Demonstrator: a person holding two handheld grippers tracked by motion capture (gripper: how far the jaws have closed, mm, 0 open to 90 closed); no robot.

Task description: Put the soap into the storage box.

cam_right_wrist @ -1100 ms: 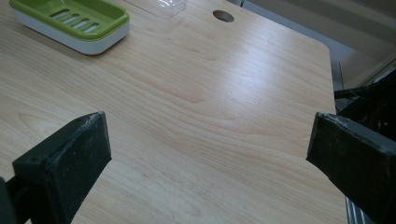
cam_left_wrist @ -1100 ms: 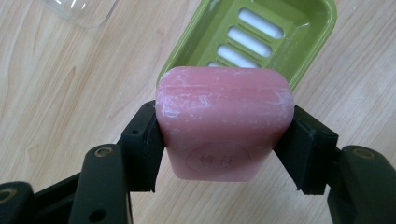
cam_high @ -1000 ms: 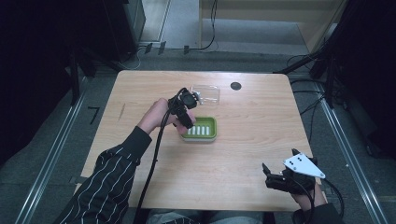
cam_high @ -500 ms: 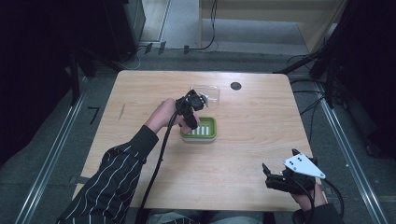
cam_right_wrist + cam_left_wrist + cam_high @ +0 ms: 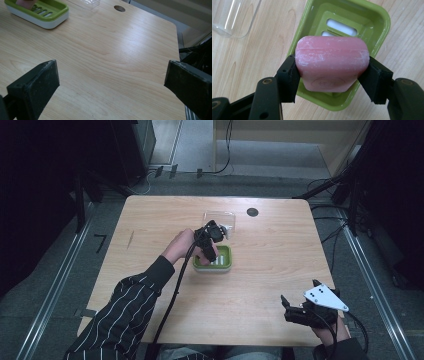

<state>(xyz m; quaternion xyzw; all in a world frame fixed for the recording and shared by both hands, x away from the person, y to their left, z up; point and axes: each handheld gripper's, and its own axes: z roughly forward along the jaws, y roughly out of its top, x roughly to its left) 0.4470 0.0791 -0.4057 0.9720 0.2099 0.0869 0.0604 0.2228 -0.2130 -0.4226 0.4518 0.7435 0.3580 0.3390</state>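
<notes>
Dark floor and cabling surround a pale wooden table (image 5: 150, 220) seen from the high view, where the left gripper (image 5: 212, 237) hangs over a green soap dish (image 5: 226, 265) near the middle, a clear plastic lid (image 5: 220, 216) just behind it, while the right gripper (image 5: 300, 312) rests near the front right corner. From the left gripper view, a pink soap bar (image 5: 332, 62) sits clamped between the two black jaws, held by its short ends directly above the dish; to finish well, I judge it should go down level onto the slotted insert, and the jaws part only once it rests there. From the right gripper view, the jaws stand wide and empty over bare wood, the dish well away at upper left.
</notes>
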